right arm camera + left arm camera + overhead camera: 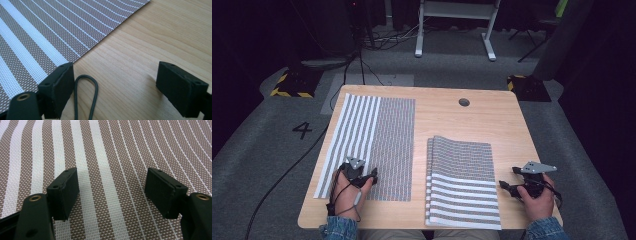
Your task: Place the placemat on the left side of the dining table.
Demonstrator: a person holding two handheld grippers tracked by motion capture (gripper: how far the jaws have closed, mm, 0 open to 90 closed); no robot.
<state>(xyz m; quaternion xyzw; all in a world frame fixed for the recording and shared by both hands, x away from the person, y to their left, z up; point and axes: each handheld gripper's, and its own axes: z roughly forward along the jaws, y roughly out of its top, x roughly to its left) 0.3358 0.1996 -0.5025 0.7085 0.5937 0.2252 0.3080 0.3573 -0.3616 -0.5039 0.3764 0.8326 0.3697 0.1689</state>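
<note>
Grey carpet surrounds a light wooden tabletop point(472, 120) with a round cable hole point(464, 102) near its far edge. One striped woven placemat point(377, 135) lies flat on the left half; a stack of folded placemats point(462, 185) sits right of centre, its near edge reaching the tabletop's front edge. The left hand point(346, 192) comes in from the front edge, wrist low, and its left tongs point(373, 176) rest over the near part of the flat placemat; in the left gripper view the jaws stand wide apart just above the weave, with nothing between them. The right hand point(537, 200) sits near the right front corner, and its right tongs point(502, 186) point left toward the stack's right edge. Their jaws are also wide, over bare wood, with a cable loop point(86, 95) lying by one jaw. Bare wood stays open between the two placemat areas, behind the stack, and along the right side.
</note>
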